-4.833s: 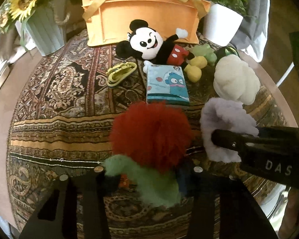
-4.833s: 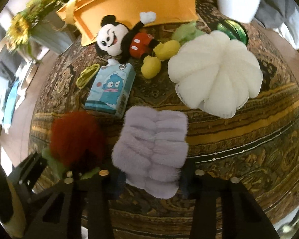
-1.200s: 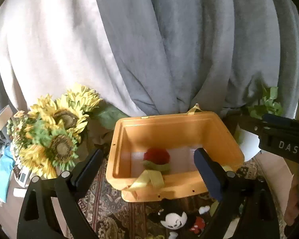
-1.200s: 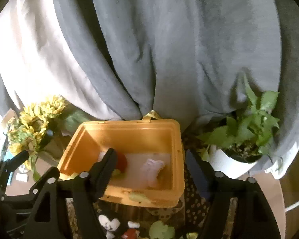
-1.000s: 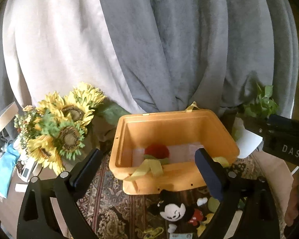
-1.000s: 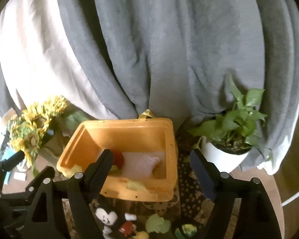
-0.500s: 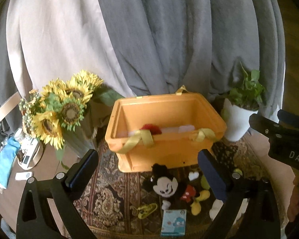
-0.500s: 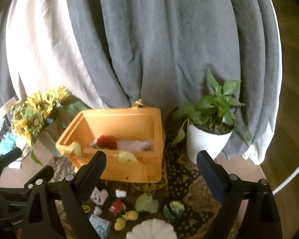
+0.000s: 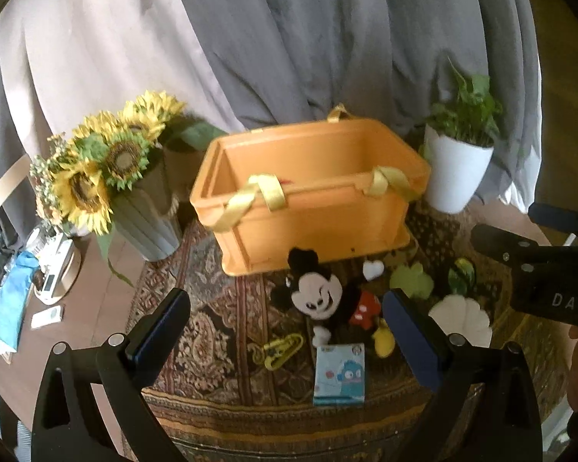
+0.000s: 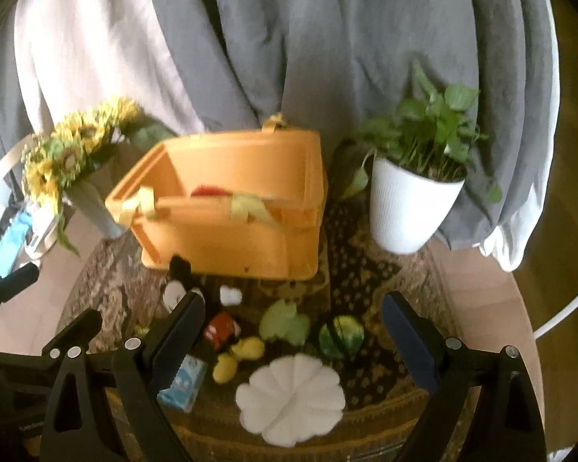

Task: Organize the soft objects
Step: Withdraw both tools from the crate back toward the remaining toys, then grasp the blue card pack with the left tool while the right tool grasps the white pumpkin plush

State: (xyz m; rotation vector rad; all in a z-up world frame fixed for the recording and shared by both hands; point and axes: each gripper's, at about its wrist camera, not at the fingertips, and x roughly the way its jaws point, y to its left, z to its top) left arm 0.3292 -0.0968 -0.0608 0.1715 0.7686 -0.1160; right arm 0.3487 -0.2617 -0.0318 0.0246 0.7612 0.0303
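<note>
a: at the bottom of the left wrist frame, left hand-held gripper (image 9: 285,327) spread wide, nothing between the dark pads, having just finished widening. hovering above the patterned surface (image 9: 219,308).

b: same low in the right wrist frame. right hand-held gripper (image 10: 293,327) gaping too, jaws just been opening, empty.

a: upper middle of the left view, orange basket (image 9: 312,208) with yellow strap handles, standing on the surface. a sliver of red plush (image 10: 208,191) peeking over the rim in the right view; rest of the contents hidden.

b: just below the basket, mouse plush (image 9: 320,296) lying on its back, head touching the basket's front wall or nearly so; hard to tell which. beneath it a light blue box (image 9: 339,373) with a cartoon face, and left of that a yellow clip (image 9: 277,346).

a: right of the mouse, green leaf-shaped plush (image 9: 410,280), then a dark green striped ball (image 9: 460,275). lower right, white shell-shaped cushion (image 9: 460,319), partly behind the pad.

b: clearer in the right view, shell at lower centre, between the two fingers. ball just above it and apart.

a: far left, sunflowers in a grey ribbed vase (image 9: 146,223). far right, potted plant in a white pot (image 9: 456,173). grey and pale curtains (image 9: 289,38) filling the top.

b: right edge of the left view, the other gripper's black body poking in.
</note>
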